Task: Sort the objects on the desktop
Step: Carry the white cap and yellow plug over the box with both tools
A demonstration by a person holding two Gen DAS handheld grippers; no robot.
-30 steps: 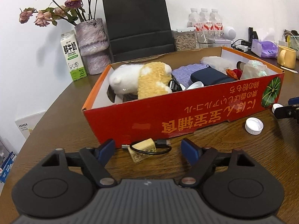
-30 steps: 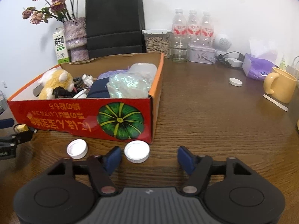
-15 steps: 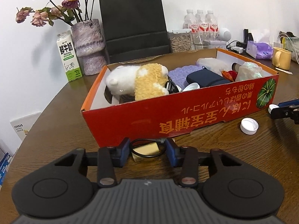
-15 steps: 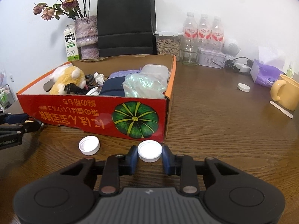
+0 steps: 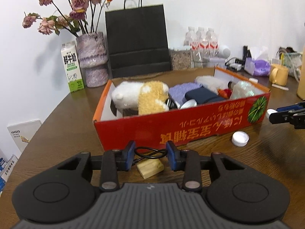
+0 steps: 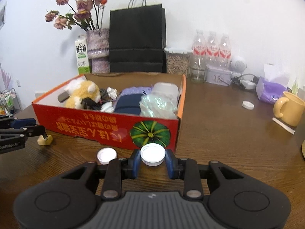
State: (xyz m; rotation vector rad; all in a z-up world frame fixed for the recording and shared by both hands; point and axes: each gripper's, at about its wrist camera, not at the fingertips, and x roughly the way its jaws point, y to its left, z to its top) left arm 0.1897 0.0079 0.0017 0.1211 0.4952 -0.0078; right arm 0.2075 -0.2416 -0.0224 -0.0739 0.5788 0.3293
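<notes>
A red cardboard box (image 5: pixel 183 127) (image 6: pixel 106 127) full of items, among them a plush toy (image 5: pixel 144 97), stands on the wooden table. My left gripper (image 5: pixel 150 153) is shut on the black cable loop (image 5: pixel 149 151) of a small yellow charger (image 5: pixel 150 168), which hangs just above the table in front of the box; it also shows in the right wrist view (image 6: pixel 44 140). My right gripper (image 6: pixel 153 159) is shut on a white bottle cap (image 6: pixel 152 154) and holds it lifted near the box's front corner. A second white cap (image 6: pixel 106 155) (image 5: pixel 240 138) lies on the table beside it.
Behind the box stand a black paper bag (image 5: pixel 136 42), a vase of dried roses (image 5: pixel 91 59), a milk carton (image 5: pixel 72 66), water bottles (image 6: pixel 209 51) and a jar. A yellow mug (image 6: pixel 289 108), a tissue pack (image 6: pixel 272 89) and another white cap (image 6: pixel 247 105) are on the right.
Both grippers closed from wide open: the left onto the charger's cable, the right onto the white cap. Both have since risen a little with their objects.
</notes>
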